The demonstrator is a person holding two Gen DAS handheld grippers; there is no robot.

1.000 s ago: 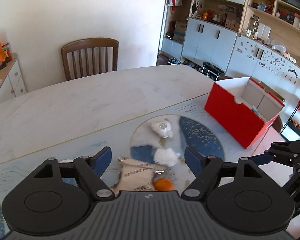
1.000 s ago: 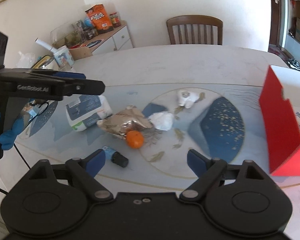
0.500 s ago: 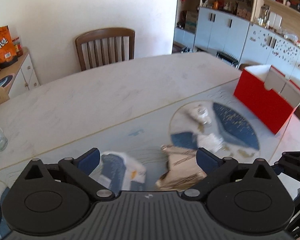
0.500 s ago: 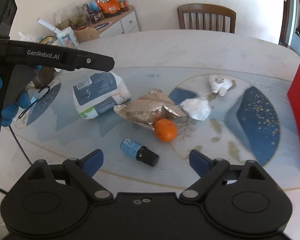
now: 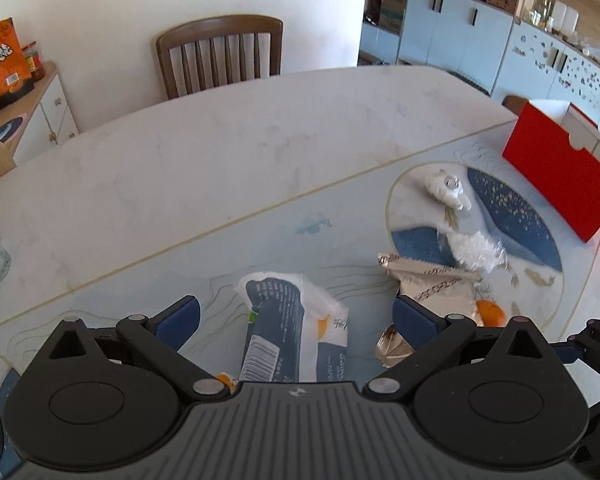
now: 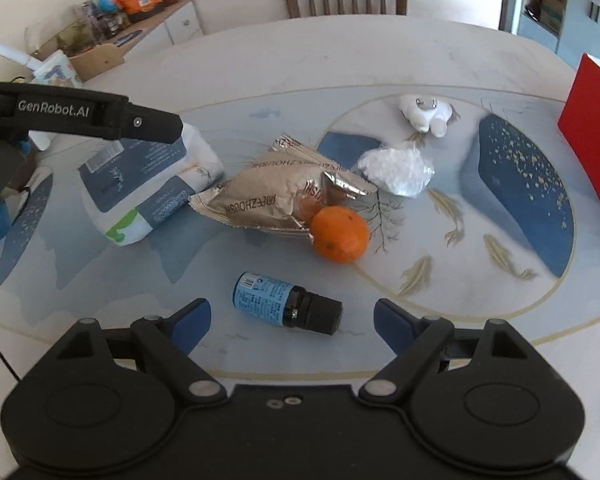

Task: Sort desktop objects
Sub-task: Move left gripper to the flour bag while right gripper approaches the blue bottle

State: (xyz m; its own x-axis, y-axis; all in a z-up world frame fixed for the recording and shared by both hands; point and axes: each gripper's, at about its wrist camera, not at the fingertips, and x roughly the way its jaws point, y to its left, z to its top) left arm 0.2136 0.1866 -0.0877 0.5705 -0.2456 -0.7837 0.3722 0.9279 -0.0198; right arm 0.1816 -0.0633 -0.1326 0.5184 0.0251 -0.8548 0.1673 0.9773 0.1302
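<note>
**Operator:** Reporting from my remote station, working left to right through the right wrist view. At far left the left gripper [image 6: 156, 128] reaches in as a black bar over the tissue pack [image 6: 148, 184], which lies on the patterned mat [image 6: 500, 280]. I cannot read its jaws from this side. A blue-gloved hand [image 6: 0, 220] shows at the left edge.

**Inspector:** And from its own camera?

**Operator:** In the left wrist view the left gripper [image 5: 296, 312] stands wide, its jaws having just been opening. The tissue pack [image 5: 292, 328] lies in line between the blue pads, but nothing is pressed.

**Inspector:** Continue rightward.

**Operator:** At centre the silver foil pouch [image 6: 272, 196] lies crumpled, touching the tissue pack at its left end. The orange [image 6: 340, 234] sits against its lower right edge. Below them, at bottom centre, the small bottle [image 6: 284, 304] lies on its side, blue label left, black cap right. The right gripper [image 6: 292, 322] is spread wide with the bottle just ahead of its pads, untouched; its jaws have just been closing slightly.

**Inspector:** Right side?

**Operator:** The clear bag of white material [image 6: 398, 170] lies right of the pouch, the white plush toy [image 6: 424, 114] above it. The red box [image 6: 592, 148] stands at the right edge.
</note>
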